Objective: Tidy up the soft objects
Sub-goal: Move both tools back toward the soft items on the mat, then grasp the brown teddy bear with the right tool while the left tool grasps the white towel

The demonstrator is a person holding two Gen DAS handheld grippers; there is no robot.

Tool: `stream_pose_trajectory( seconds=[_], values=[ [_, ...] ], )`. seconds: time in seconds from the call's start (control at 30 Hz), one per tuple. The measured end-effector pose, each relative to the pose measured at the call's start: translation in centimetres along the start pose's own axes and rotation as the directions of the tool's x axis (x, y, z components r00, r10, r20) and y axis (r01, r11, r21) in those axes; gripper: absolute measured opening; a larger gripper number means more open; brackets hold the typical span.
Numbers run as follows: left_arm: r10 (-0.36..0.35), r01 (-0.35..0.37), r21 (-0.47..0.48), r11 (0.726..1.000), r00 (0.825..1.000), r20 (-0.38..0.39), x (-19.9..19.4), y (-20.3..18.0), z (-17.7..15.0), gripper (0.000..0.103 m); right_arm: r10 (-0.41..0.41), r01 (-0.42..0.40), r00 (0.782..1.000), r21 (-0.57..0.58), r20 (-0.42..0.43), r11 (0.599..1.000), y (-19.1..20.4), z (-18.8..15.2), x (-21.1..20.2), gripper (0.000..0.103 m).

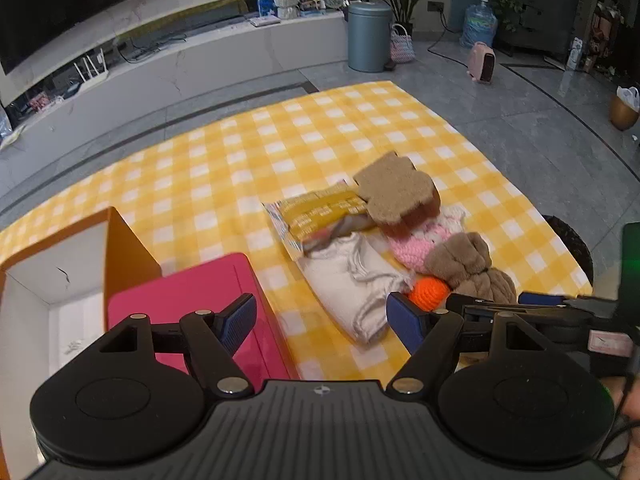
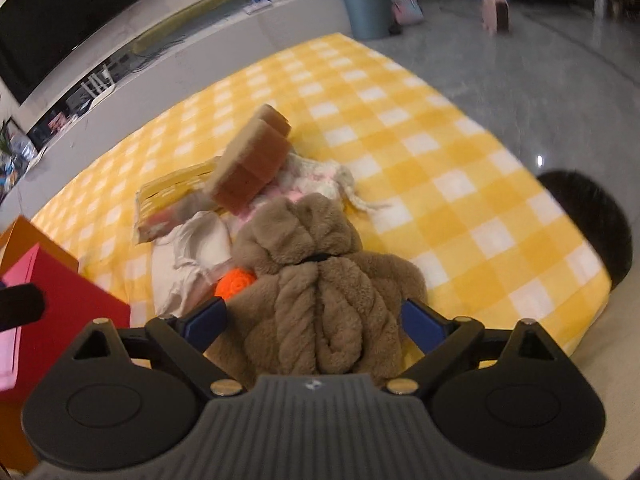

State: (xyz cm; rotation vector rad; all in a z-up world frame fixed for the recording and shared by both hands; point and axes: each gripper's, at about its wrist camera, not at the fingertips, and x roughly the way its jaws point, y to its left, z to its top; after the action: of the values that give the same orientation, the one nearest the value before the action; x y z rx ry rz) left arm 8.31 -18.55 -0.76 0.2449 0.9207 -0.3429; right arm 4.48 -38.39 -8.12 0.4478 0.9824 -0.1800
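Right gripper (image 2: 314,320) sits lowest and closest, jaws spread wide with the brown plush scarf (image 2: 320,280) bunched between the blue pads, no visible squeeze, so released. Left gripper (image 1: 322,316) also released, jaws wide, nothing between them but the white cloth (image 1: 352,280) on the table ahead. Yellow checked tablecloth (image 1: 248,152) spans everything beyond both tongs. Orange box (image 1: 120,244) with a pink lid (image 1: 192,292) lies left of the left tongs. Soft pile sits ahead of and between the tongs: brown sponge (image 1: 396,188) propped tilted on top, yellow snack packet (image 1: 316,212) just left of it, pink-white knit piece (image 1: 420,240) under the sponge, orange crochet ball (image 1: 430,290) touching the scarf.
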Motion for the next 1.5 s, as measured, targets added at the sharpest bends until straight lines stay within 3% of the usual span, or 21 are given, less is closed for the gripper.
stream_pose_trajectory(
  seconds=[0.13, 0.3, 0.47, 0.6, 0.8, 0.93, 1.1, 1.23, 1.33, 1.43, 1.5],
  values=[
    [0.001, -0.002, 0.011, 1.000, 1.000, 0.008, -0.8, 0.1, 0.3, 0.087, -0.005, 0.006, 1.000, 0.038, -0.027, 0.999, -0.4, 0.5, 1.1, 0.093],
    [0.022, -0.022, 0.000, 1.000, 0.999, 0.044, -2.7, 1.1, 0.2, 0.087, -0.030, 0.030, 0.999, -0.008, -0.023, 1.000, 0.2, 0.5, 1.4, 0.092],
    [0.038, -0.038, 0.015, 0.999, 0.998, 0.054, -3.8, 1.5, 0.4, 0.087, 0.005, -0.005, 1.000, -0.030, -0.005, 1.000, 0.3, 0.3, 0.8, 0.075],
    [0.040, -0.042, 0.038, 0.998, 0.998, 0.048, -3.9, 1.3, 0.6, 0.087, 0.016, -0.016, 1.000, -0.033, 0.004, 0.999, 0.1, 0.2, 0.4, 0.068],
    [0.006, -0.007, 0.059, 0.998, 1.000, 0.014, -3.0, 0.6, 1.1, 0.087, 0.082, -0.082, 0.994, 0.000, 0.077, 0.997, -0.8, 0.0, -1.5, 0.065],
    [-0.015, 0.014, 0.123, 0.992, 1.000, 0.000, -2.3, -0.9, 2.0, 0.087, 0.106, -0.110, 0.986, 0.021, 0.126, 0.994, -1.8, -0.2, -2.9, 0.066],
    [-0.032, 0.045, 0.133, 0.990, 0.995, -0.100, 1.1, -3.0, 3.7, 0.087, 0.091, -0.103, 0.986, 0.080, 0.141, 0.991, -3.0, -0.1, -3.1, 0.066],
    [-0.129, 0.136, 0.039, 0.990, 0.980, -0.153, 4.5, -3.4, 4.8, 0.087, 0.094, -0.107, 0.980, 0.064, 0.177, 0.992, -3.0, -0.2, -3.7, 0.066],
    [-0.157, 0.155, -0.024, 0.988, 0.968, -0.193, 7.4, -3.6, 5.0, 0.087, 0.100, -0.113, 0.977, 0.063, 0.186, 0.992, -3.2, -0.2, -3.8, 0.066],
    [-0.135, 0.134, -0.025, 0.991, 0.953, -0.272, 10.6, -4.1, 4.7, 0.086, 0.091, -0.106, 0.979, 0.074, 0.181, 0.992, -3.4, -0.3, -3.7, 0.066],
    [-0.082, 0.084, -0.009, 0.996, 0.946, -0.314, 12.5, -4.2, 4.3, 0.081, 0.073, -0.089, 0.979, 0.075, 0.190, 0.993, -3.4, -0.3, -3.8, 0.066]
  ],
)
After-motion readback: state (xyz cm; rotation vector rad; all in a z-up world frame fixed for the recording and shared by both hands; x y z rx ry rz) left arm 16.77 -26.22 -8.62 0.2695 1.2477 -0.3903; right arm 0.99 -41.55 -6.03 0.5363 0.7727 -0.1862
